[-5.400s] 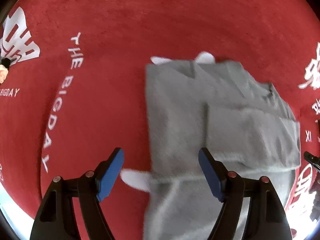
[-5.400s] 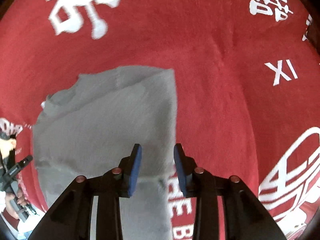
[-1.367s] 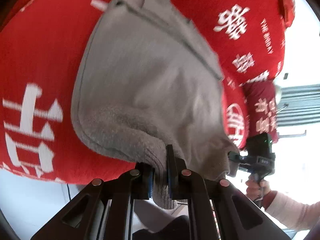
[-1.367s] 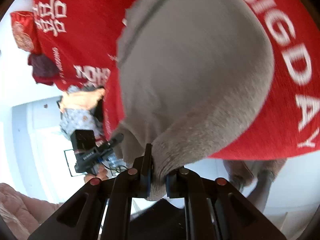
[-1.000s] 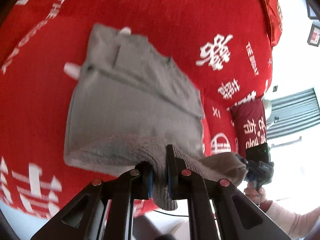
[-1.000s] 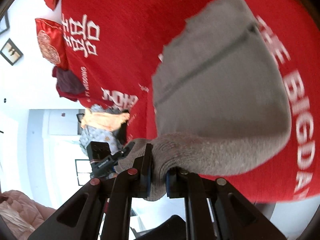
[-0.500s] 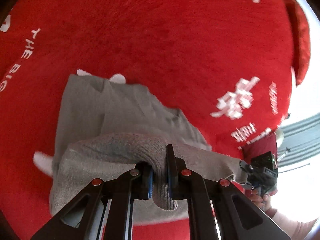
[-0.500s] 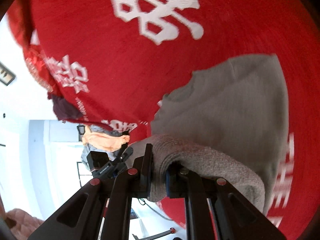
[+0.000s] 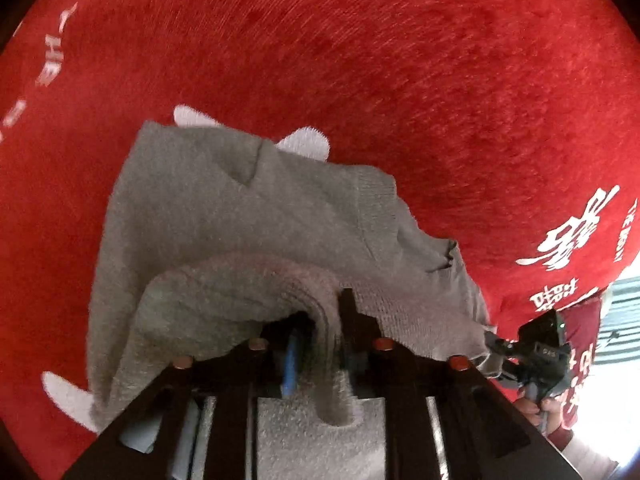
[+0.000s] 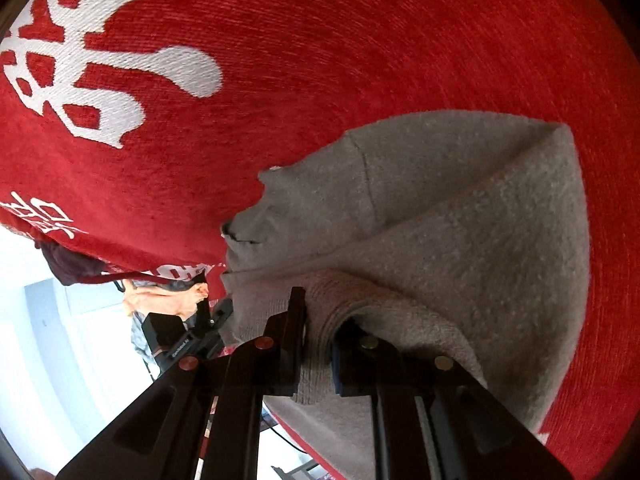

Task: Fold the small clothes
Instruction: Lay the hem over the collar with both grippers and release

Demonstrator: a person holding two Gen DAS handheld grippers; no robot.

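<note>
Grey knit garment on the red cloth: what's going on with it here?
A person is folding the grey knit garment on a red blanket with white lettering. The left gripper and right gripper each pinch its near edge, holding it above the part lying flat. The fold is not yet laid down.

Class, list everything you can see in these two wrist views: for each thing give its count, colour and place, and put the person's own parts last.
Sweater: one, grey, lying on the blanket, its near edge lifted and folded over by both claws.
Blanket: one, red with white lettering, spread under the sweater.
Clothes pile: one heap, peach and dark red pieces, past the blanket's edge in the right wrist view.
Left claw: one, black with blue pads, closed on the sweater's edge.
Right claw: one, black with blue pads, closed on the sweater's edge.
Hand: one, holding the right claw's handle, at the right edge of the left wrist view.
</note>
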